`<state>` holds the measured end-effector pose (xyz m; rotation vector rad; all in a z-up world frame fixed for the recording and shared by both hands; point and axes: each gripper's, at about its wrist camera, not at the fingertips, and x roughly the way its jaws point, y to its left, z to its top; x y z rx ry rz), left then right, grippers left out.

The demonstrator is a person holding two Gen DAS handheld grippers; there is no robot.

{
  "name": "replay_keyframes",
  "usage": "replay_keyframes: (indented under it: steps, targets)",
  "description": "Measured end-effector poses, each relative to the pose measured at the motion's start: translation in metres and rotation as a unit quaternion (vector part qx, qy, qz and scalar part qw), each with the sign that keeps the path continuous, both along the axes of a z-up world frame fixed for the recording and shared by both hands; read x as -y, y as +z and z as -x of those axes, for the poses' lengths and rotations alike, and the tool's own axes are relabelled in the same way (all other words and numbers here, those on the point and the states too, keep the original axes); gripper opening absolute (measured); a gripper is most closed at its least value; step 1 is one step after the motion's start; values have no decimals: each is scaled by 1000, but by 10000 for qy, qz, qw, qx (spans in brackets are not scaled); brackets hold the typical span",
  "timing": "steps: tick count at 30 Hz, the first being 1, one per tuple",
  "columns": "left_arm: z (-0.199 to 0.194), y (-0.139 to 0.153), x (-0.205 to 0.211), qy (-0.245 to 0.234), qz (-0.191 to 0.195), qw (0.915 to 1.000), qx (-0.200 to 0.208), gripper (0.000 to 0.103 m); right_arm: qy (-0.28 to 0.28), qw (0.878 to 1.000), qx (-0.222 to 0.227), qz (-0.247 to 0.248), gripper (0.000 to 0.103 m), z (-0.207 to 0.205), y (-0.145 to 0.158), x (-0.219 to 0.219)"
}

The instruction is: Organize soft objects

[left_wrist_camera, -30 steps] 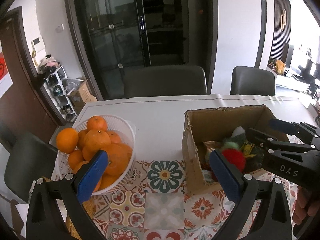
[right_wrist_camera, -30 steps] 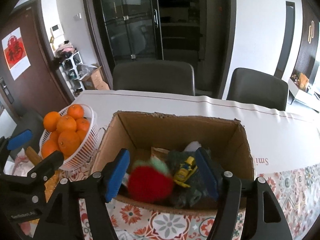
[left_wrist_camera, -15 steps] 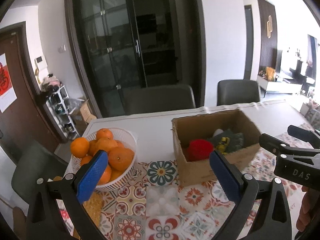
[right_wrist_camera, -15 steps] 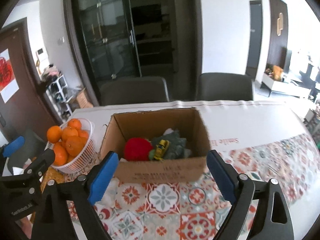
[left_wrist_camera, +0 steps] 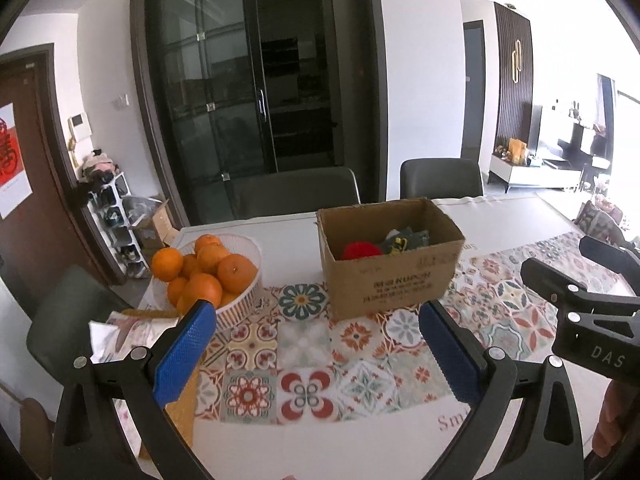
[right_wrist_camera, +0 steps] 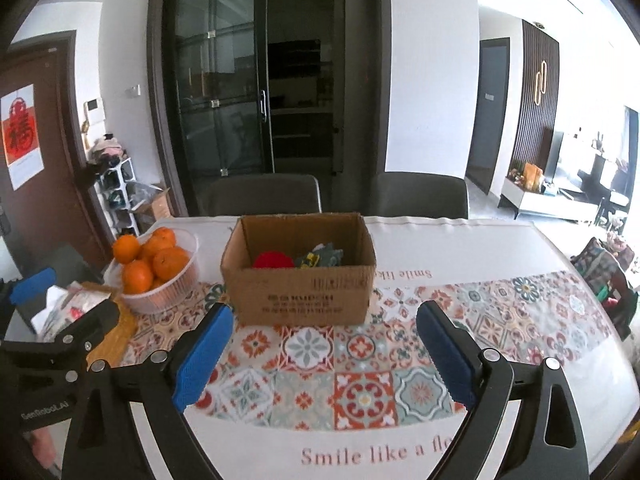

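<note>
Tools, your left tool point(left_wrist_camera: 316, 356) and right tool point(right_wrist_camera: 324, 354), hung spread and empty near the cardboard box point(right_wrist_camera: 300, 284), since its red plush point(right_wrist_camera: 272, 260) and dark cloth point(right_wrist_camera: 320, 256) lay inside.

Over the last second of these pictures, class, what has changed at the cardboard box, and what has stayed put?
Both grippers have pulled back from the cardboard box. The right gripper, which was at the box's opening by the red plush toy, is now open and empty over the tablecloth; the left gripper has backed off too, also open. The toy, the dark soft items and the basket of oranges stayed where they were.
</note>
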<state>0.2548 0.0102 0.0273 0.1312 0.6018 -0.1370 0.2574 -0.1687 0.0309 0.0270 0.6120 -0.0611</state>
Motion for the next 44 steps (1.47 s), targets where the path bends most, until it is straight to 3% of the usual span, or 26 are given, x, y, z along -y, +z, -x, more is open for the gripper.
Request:
replay_keyframes:
  steps: [13,22,30,44]
  targets:
    - [106,2,13,258,45,9996,107,103,32,9996,-59,-264,94,97,-5,18]
    - [158,3,20,234,16,9995,216,103,64,9995,-10,-321,94,149,-2,22]
    - [185,3,19,231,7,9994,261,103,62,9995,45,-307,94,176,1,22]
    - [199,6,24,171,11,9994,313,103,61,9995,65,-312,94,190,1,26]
